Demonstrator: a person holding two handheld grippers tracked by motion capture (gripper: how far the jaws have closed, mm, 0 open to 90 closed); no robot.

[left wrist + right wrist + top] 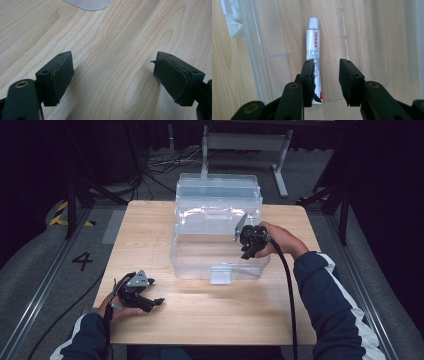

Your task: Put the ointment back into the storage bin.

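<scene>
A clear plastic box (200, 265) stands in the middle of the wooden table (150, 230) with its lid (218, 187) tipped open behind it. On the box floor lies a white tube (312, 42) with a white cap and red print. My right gripper (247, 252) hangs over the box's right part, pointing down. In the right gripper view its jaws (327, 72) stand apart above the tube, whose lower end runs behind the left finger (308, 80); nothing sits between the pads. My left gripper (156, 291) rests open at the table's front left, its jaws (112, 75) wide over bare wood.
The box's white latch (220, 275) sticks out at its front wall. A rounded corner of the box (90, 3) shows at the top of the left gripper view. Black cables trail from both grippers. Beyond the table are a metal frame (245, 142) and floor cables.
</scene>
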